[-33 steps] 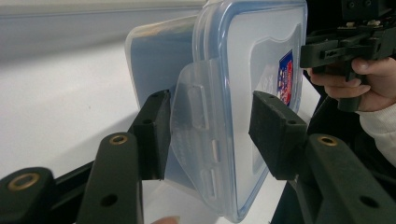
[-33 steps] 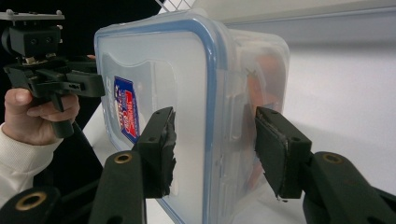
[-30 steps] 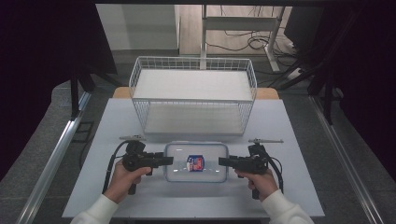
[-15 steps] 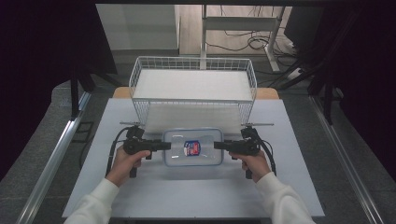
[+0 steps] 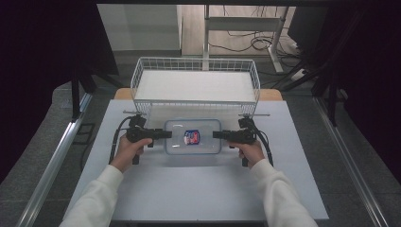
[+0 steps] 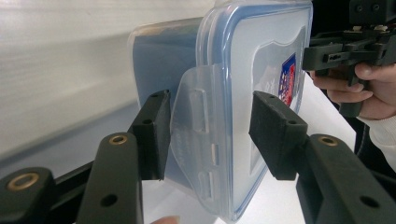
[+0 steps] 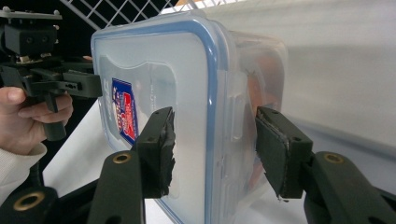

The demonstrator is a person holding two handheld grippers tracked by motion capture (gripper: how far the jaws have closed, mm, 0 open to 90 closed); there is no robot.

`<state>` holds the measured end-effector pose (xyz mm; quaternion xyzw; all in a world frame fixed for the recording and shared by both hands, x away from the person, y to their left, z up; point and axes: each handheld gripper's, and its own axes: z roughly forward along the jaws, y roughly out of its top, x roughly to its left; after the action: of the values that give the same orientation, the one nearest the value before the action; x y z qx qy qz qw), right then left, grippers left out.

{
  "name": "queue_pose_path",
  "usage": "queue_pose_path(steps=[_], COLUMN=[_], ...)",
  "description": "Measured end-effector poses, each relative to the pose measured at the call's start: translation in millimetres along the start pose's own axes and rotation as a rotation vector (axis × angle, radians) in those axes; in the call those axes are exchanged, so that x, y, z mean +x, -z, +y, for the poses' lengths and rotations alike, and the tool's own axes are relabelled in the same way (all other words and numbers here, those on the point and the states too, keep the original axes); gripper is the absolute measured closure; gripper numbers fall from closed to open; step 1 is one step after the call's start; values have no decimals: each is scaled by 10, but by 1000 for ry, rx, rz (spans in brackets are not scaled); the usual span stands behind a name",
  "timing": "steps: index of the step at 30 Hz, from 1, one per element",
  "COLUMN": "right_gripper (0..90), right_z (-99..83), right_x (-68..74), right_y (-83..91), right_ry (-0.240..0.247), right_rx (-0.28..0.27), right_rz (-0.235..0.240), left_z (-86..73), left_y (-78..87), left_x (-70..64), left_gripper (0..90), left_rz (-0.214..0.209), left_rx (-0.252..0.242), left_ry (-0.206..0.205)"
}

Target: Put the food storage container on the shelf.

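Note:
A clear plastic container (image 5: 208, 142) with a blue-rimmed lid and a red and blue label (image 5: 191, 137) sits between my two grippers, just in front of the wire basket (image 5: 196, 60). My left gripper (image 5: 166, 134) is shut on its left end, with one jaw over the lid and one under the base. In the left gripper view the pads (image 6: 275, 135) flank the container's (image 6: 252, 56) latch flap. My right gripper (image 5: 216, 135) is shut on the right end in the same way. In the right gripper view the pads (image 7: 159, 149) bracket the container's (image 7: 154, 70) rim.
The white wire basket stands at the back of the grey table (image 5: 189, 189), its front wall right behind the container. Black cables trail from both grippers. Metal rails run along both sides of the table. Cables and a desk frame lie on the floor beyond.
Both grippers and the container between them have moved away from the person, towards the basket's front wall. The arms are stretched further out.

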<state>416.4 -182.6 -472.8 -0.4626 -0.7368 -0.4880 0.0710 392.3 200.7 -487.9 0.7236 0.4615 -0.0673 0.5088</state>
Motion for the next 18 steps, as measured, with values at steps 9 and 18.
queue_pose_path(steps=[9,18], right_gripper=[478,460], right_z=[40,29], right_x=[-133,-176], right_y=[-91,-136], right_ry=[-28,-65], right_rx=[0,-34], right_rz=[-22,-33], left_z=[-4,-3], left_y=[-126,-155], left_x=[137,137], left_gripper=[491,482], left_rz=[-8,20], left_rx=[-9,-32], left_ry=[47,71])
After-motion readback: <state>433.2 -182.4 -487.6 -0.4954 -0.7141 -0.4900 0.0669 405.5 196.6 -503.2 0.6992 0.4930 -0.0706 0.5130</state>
